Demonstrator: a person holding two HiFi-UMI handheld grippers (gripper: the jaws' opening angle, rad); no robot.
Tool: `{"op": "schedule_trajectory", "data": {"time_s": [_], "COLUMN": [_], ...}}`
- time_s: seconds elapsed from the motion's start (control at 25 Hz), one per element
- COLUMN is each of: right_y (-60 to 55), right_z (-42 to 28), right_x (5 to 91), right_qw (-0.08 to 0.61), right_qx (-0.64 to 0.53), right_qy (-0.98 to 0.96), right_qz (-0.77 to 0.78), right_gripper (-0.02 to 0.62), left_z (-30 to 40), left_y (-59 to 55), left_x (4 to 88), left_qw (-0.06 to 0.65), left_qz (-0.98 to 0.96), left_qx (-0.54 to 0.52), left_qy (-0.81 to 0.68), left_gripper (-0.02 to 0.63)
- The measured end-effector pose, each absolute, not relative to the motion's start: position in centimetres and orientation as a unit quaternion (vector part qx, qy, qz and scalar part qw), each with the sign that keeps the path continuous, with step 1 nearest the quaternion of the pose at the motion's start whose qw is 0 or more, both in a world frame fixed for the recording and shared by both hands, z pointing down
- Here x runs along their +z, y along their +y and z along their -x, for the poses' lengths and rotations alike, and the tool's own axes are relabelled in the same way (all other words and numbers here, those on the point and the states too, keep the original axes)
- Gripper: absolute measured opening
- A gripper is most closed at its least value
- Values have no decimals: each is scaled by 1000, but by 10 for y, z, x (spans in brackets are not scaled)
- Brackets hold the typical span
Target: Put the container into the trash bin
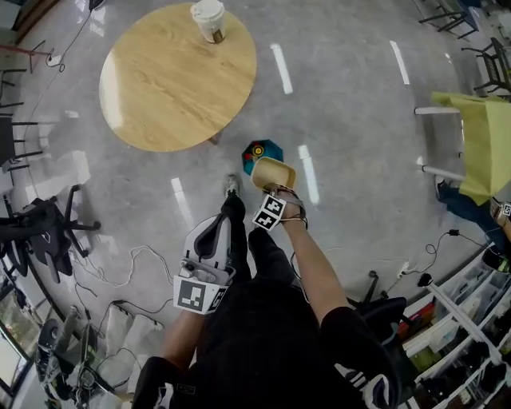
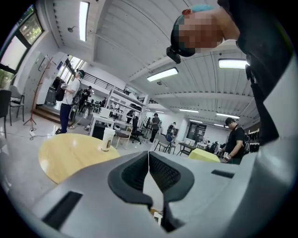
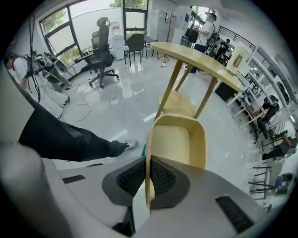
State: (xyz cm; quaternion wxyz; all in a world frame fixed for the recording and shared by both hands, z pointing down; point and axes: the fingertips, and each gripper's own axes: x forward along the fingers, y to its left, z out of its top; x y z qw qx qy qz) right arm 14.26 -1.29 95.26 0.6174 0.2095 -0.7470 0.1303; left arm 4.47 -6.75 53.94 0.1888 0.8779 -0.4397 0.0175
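A tan, open-topped container (image 1: 274,172) hangs just above a small teal trash bin (image 1: 262,150) that stands on the floor. My right gripper (image 1: 276,190) points steeply down and is shut on it. In the right gripper view the pads (image 3: 160,179) pinch the left wall of the container (image 3: 179,139), and a sliver of the teal bin (image 3: 143,149) shows below it. My left gripper (image 1: 213,230) is held lower left, near the person's leg, well away from the bin. The left gripper view shows its jaws (image 2: 149,162) shut with nothing between them.
A round wooden table (image 1: 172,80) with a paper cup (image 1: 209,20) stands just beyond the bin. A black office chair (image 1: 40,232) and cables (image 1: 120,275) lie at the left. A yellow-covered table (image 1: 483,144) and shelving (image 1: 463,319) are at the right. People stand in the distance (image 2: 70,104).
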Motion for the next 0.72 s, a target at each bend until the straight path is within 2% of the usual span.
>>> {"op": "schedule_trajectory", "data": {"time_s": [0.24, 0.28, 0.36, 0.4, 0.72], "right_y": [-38, -40, -43, -44, -45], "right_z": [-135, -136, -140, -142, -154], "right_x": [992, 1000, 1013, 1017, 1009], "right_qw": [610, 614, 623, 625, 603], "right_qx": [161, 164, 173, 176, 204], "right_qy": [-744, -740, -730, -727, -724], "right_qz": [-218, -219, -220, -222, -266], "right_gripper": [46, 66, 173, 181, 178], "left_z": [-40, -39, -38, -38, -41], "left_y": [-96, -98, -100, -100, -99], "left_x": [566, 570, 576, 579, 584], "left_qw": [204, 207, 212, 214, 221], "left_qz": [-875, -875, -873, -873, -869], "left_qx": [38, 39, 44, 47, 46], "left_qy": [-436, -437, -436, -436, -440], "left_gripper": [12, 12, 12, 12, 12]}}
